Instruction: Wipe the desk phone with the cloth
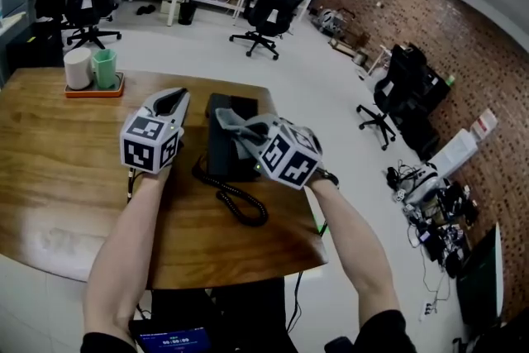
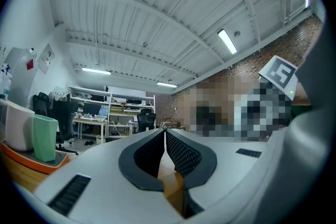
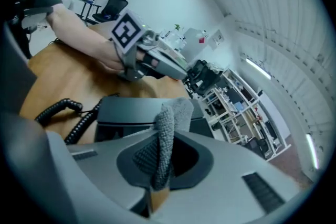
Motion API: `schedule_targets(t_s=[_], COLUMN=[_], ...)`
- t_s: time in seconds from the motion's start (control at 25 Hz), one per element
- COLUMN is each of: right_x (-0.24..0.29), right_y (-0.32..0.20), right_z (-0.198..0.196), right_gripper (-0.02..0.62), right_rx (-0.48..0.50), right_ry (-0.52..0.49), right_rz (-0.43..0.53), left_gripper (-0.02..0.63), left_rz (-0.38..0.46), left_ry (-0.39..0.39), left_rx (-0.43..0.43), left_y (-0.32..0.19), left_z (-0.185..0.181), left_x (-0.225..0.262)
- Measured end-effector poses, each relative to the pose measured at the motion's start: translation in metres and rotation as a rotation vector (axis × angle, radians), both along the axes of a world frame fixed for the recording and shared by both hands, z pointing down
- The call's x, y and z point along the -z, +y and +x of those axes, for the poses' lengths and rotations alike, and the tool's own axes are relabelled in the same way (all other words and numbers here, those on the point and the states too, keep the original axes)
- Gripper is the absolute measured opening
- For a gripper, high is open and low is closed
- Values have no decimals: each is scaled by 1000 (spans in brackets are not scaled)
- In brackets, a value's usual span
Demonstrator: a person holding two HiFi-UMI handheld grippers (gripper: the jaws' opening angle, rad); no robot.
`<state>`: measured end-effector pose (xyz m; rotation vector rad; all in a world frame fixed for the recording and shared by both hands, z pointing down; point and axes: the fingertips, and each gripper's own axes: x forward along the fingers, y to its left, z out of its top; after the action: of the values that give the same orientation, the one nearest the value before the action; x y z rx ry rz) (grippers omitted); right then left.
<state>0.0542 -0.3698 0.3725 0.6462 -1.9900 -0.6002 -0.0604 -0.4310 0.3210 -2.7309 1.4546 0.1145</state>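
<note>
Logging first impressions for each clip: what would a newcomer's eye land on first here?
The right gripper pinches a grey cloth over the black desk phone in the middle of the wooden table. Left of the phone, the left gripper is shut and empty. A white cup and a green cup stand on an orange tray at the far left edge.

A wooden table, black desk phone toward its far edge, coiled cord beside it, orange tray holding 2 cups at far left.
</note>
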Motion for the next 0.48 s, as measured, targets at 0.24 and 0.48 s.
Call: schedule_targets(t_s=[0.24,0.48], right_x=[-29,-29], right_y=[66,92], right_z=[0,13], right_gripper=[25,25], right_rx=[122,198], right_ry=[140,197], right_rz=[-21,-94], left_gripper=[2,2], left_rz=[-5,-9], left_ry=[-2,-3], left_rx=[-6,-10], left_y=[2,0], left_z=[1,2], left_x=[0,-2])
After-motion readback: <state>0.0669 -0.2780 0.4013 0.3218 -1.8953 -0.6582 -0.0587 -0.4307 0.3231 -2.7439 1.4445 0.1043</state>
